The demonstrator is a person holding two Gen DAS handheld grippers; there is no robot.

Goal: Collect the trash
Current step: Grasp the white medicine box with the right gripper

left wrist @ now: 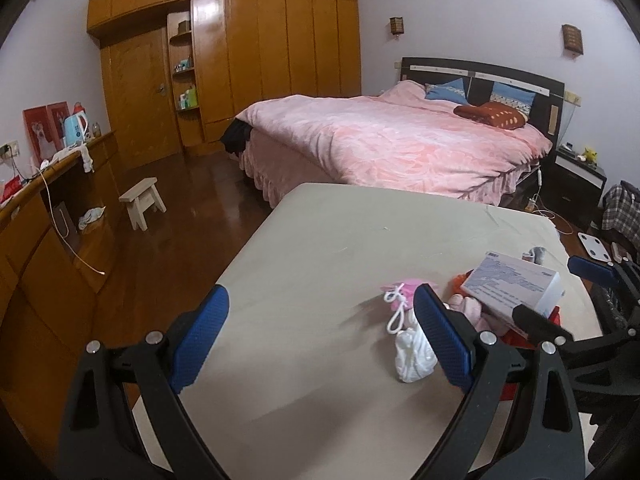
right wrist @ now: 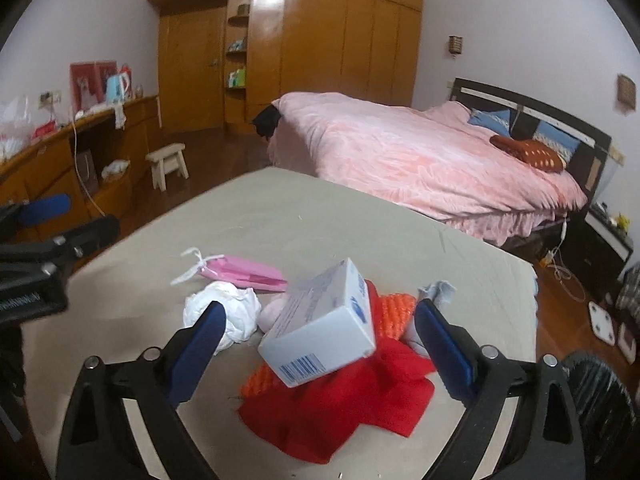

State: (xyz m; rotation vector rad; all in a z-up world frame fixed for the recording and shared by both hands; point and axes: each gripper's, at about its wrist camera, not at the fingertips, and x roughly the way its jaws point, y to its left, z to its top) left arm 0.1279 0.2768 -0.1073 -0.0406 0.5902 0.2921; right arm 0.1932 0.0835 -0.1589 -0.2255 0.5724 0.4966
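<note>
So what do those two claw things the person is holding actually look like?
Both match. The left gripper and right gripper each have a black plastic frame with silver rivets at the joints, ending in two flat fingers faced with textured blue pads. No cables or sleeves show.

A bedroom in a home. A bed (left wrist: pixel 384 140) with a pink quilt (right wrist: pixel 420 160), pillows (left wrist: pixel 492 114) and a dark headboard (left wrist: pixel 480 76) stands against the far wall, a nightstand (left wrist: pixel 580 176) beside it. A tall wooden wardrobe (left wrist: pixel 260 60) with open shelves fills the back wall. A long wooden sideboard (right wrist: pixel 60 152) carries a kettle (left wrist: pixel 76 126) and photos; a small stool (right wrist: pixel 168 162) sits on the wooden floor (left wrist: pixel 192 200)
</note>
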